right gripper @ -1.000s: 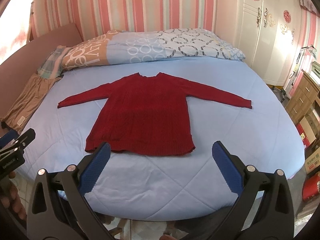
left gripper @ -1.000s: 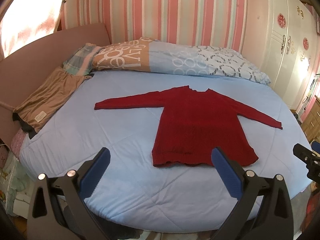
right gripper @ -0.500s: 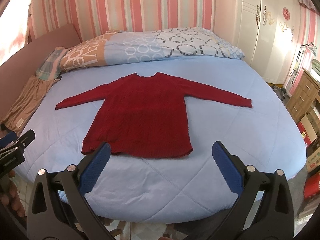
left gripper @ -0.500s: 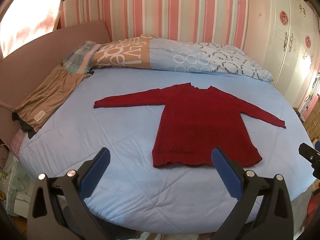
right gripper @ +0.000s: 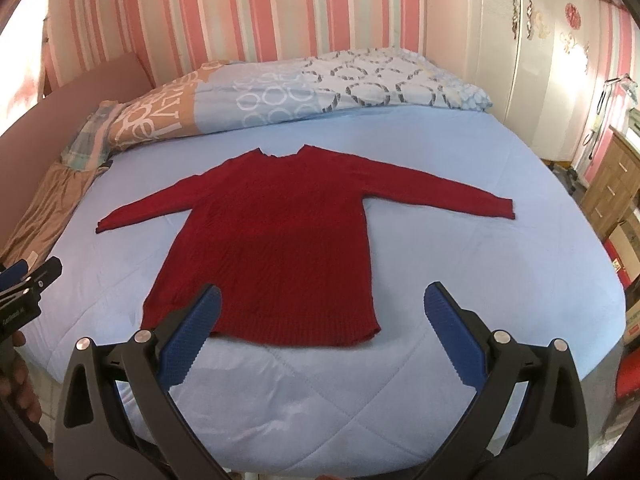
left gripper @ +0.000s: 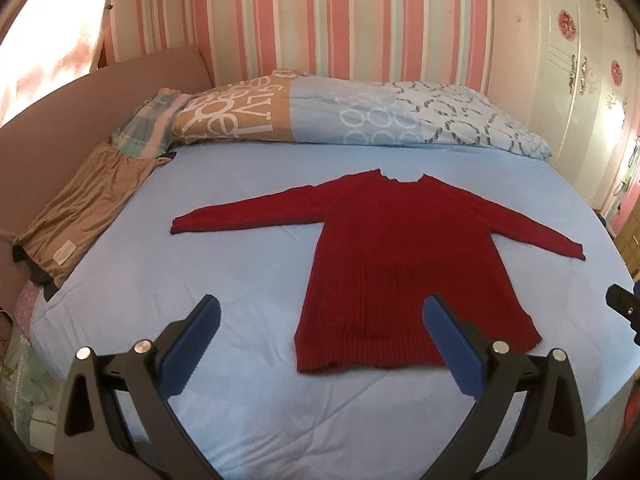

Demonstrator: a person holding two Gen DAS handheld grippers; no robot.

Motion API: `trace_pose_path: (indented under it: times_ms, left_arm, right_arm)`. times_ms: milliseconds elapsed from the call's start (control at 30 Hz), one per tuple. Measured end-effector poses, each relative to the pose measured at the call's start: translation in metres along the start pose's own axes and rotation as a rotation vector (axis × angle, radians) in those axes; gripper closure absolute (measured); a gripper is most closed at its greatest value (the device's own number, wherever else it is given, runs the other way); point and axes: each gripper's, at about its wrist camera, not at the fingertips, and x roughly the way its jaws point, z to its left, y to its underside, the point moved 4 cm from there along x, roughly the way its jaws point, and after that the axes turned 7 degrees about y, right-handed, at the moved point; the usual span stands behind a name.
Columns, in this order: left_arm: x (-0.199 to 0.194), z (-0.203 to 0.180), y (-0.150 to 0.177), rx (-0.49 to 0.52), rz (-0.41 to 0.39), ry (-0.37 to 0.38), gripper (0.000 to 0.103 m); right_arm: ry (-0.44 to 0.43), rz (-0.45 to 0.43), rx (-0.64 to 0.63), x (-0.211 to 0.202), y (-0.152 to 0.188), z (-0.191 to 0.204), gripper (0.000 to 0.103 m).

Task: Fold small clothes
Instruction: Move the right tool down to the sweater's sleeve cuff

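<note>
Grown larger in both wrist views over the last second, red sweater (left gripper: 400, 264) spread flat, sleeves out, on blue bedspread (left gripper: 224, 272), hem toward the near bed edge: both grippers closing in, folding judged not yet begun. Left gripper (left gripper: 320, 332) wide open, holding nothing, poised above the near edge with its right-hand finger overlapping the hem in view; right gripper (right gripper: 322, 330) likewise spread wide and empty, left-hand finger over the hem corner. Beyond, patterned quilt (left gripper: 360, 120) bunched at the headboard end, tan garment (left gripper: 76, 216) at the bed's left side
</note>
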Motion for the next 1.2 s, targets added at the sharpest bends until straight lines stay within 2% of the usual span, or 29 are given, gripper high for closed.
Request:
trace_pose_path:
  times_ms: [133, 233, 400, 700, 900, 1067, 1200]
  left_arm:
    - [0.035, -0.006, -0.013, 0.006, -0.016, -0.002, 0.002]
    - [0.068, -0.020, -0.023, 0.029, -0.009, 0.027, 0.002]
    - [0.121, -0.053, -0.044, 0.076, -0.004, 0.019, 0.002]
    - [0.198, -0.114, -0.079, 0.074, -0.022, 0.046, 0.002]
    - [0.240, -0.144, -0.091, 0.053, -0.021, 0.044, 0.002]
    - [0.278, -0.168, -0.096, 0.059, -0.013, 0.042, 0.002]
    - [0.309, -0.190, -0.094, 0.073, -0.001, 0.048, 0.002]
  right_arm:
    - [0.045, -0.009, -0.012, 0.029, -0.017, -0.014, 0.003]
    - [0.050, -0.026, -0.005, 0.050, -0.028, -0.026, 0.003]
    - [0.097, -0.060, -0.002, 0.101, -0.054, -0.065, 0.003]
    - [0.170, -0.033, 0.110, 0.191, -0.101, -0.180, 0.003]
    - [0.235, 0.019, 0.127, 0.246, -0.103, -0.256, 0.003]
    - [0.209, 0.017, 0.163, 0.285, -0.092, -0.304, 0.003]
    - [0.237, 0.034, 0.179, 0.310, -0.073, -0.333, 0.005]
